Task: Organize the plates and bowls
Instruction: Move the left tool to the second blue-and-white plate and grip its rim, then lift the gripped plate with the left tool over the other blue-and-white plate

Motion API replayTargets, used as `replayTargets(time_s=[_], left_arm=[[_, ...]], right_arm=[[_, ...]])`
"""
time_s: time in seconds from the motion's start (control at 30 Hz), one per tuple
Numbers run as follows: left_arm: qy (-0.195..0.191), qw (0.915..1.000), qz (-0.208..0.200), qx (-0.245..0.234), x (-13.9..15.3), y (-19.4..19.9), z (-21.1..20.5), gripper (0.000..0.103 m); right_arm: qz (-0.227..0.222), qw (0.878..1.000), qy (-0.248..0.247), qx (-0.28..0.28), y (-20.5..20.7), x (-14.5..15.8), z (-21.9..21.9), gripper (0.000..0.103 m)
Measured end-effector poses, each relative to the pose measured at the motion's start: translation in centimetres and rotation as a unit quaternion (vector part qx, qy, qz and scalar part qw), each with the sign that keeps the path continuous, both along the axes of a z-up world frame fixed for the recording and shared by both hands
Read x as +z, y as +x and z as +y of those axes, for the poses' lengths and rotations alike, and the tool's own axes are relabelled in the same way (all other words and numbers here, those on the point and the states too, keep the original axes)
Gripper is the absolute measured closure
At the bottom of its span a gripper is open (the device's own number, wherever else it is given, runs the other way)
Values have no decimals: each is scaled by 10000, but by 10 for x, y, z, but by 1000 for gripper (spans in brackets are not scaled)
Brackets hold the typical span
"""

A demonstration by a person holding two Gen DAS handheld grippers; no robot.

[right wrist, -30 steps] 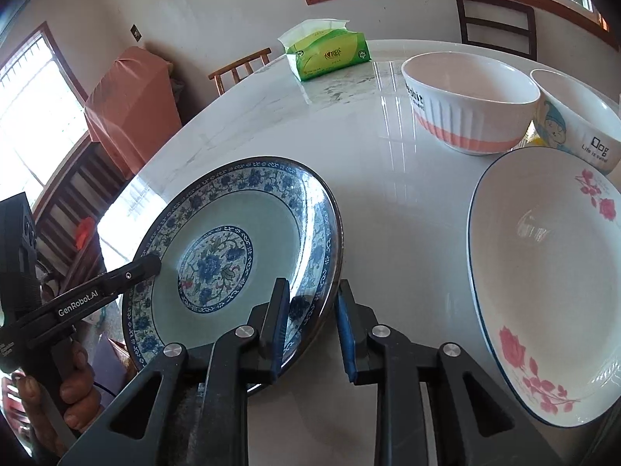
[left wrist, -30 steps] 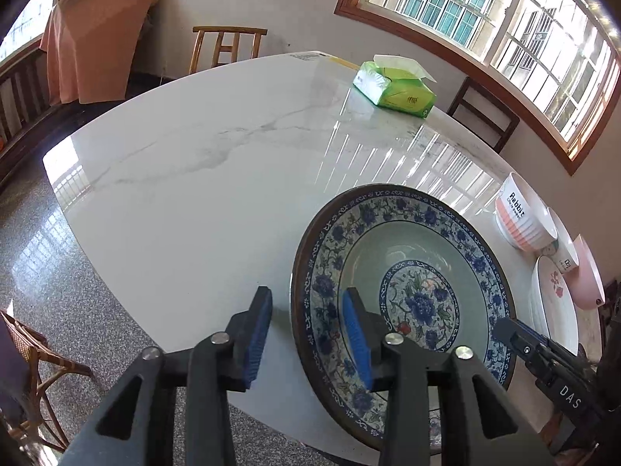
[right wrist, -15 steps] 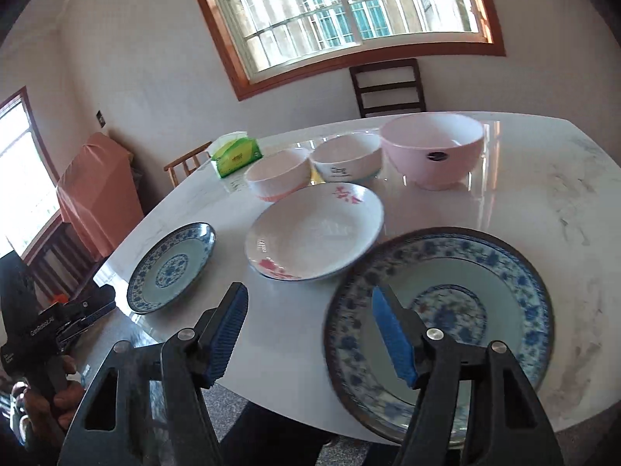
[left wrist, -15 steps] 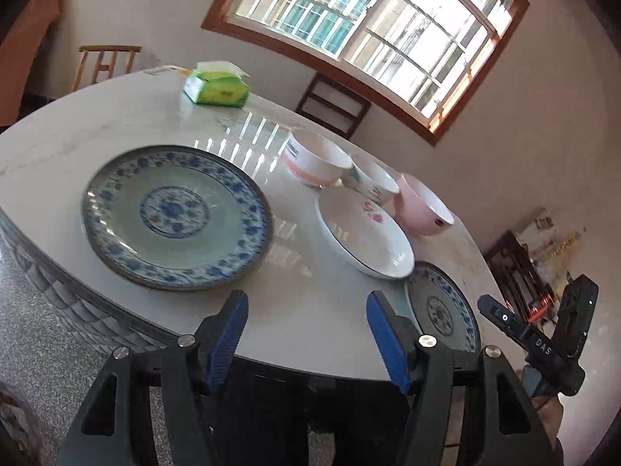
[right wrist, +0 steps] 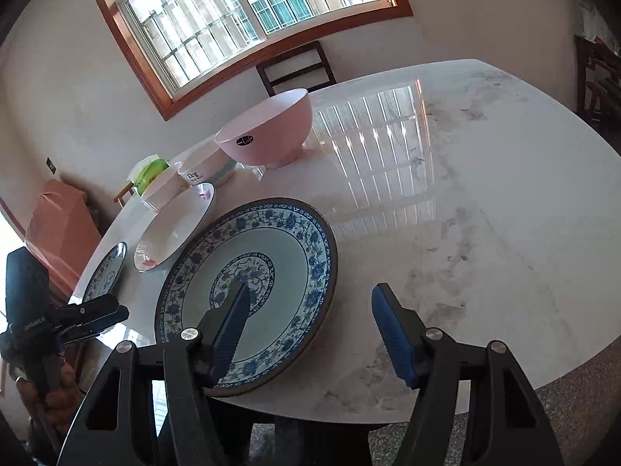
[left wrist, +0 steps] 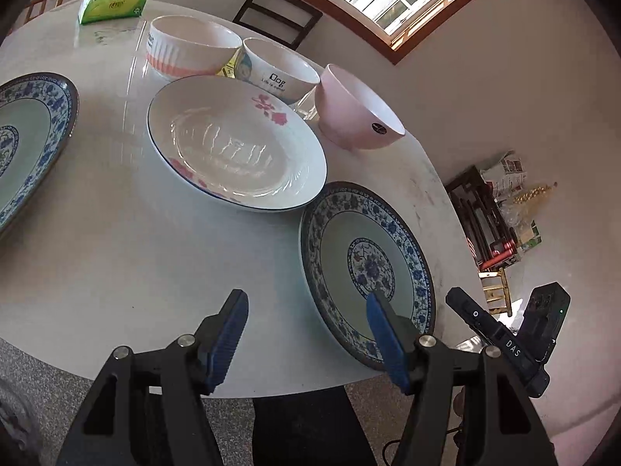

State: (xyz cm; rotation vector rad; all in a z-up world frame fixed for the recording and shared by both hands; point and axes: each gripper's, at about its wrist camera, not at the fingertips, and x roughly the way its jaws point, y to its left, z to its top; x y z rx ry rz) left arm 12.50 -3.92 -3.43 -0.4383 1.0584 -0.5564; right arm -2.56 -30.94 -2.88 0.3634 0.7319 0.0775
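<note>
I have both grippers, left gripper [left wrist: 304, 336] and right gripper [right wrist: 308, 330], released and empty over the table's near edge. The second blue plate [right wrist: 248, 291] lies flat beside the flowered plate [left wrist: 236, 143]. My next step is probably gripping its rim for stacking.

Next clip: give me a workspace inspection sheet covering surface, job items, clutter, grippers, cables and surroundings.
Surface: white marble table, glossy, grey smudges.
Job's things: two blue-patterned plates, one floral white plate, ribbed bowl, Dog bowl, pink bowl; none stacked.
Clutter: green tissue pack.
Grippers: left gripper and right gripper both open, holding nothing.
Cables: nothing seen.
Surroundings: barred window, dark chair.
</note>
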Motion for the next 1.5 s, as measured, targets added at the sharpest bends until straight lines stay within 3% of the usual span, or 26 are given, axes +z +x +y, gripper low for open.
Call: replayTargets(time_s=[0.1,0.37,0.5,0.63,0.73,0.8,0.87,0.9,0.93,1.1,1.5], left_arm=[[-170,9998,132,-6,-5,4,-9,38],[169,9995,188,-208,-9,13,-34,38],[-41,9987,458,-213,-17,19,-35,38],[51,9988,430,-233,-17,19,-39,40],[-82,9983,506,-286,-16,19,-42,41],[-76,9982,536,-251,-17,17,-46,51],[337,9985,416,-131,-16,16,-49,67],[539,9979,351,-74,-16,15,-49,82],[593,9977,313,-32,-17,14,-48,86],[783,9969,40,-46,-16,5,-53,85],[720,9966,-358,-168,-4,-22,-51,85]], right_arm=[[67,9998,144,96,9,-9,-6,43],[166,9984,383,380,27,-19,-13,50],[232,9961,641,567,35,-24,-17,52],[269,9937,767,768,39,-25,-18,53],[345,9912,865,938,43,-28,-15,63],[373,9913,817,957,43,-29,-14,69],[354,9936,575,902,43,-28,-12,79],[356,9944,523,848,42,-29,-14,82],[349,9945,551,816,41,-30,-17,86],[216,9959,478,739,29,-30,-17,87],[-41,9982,339,486,-15,-19,-11,87]])
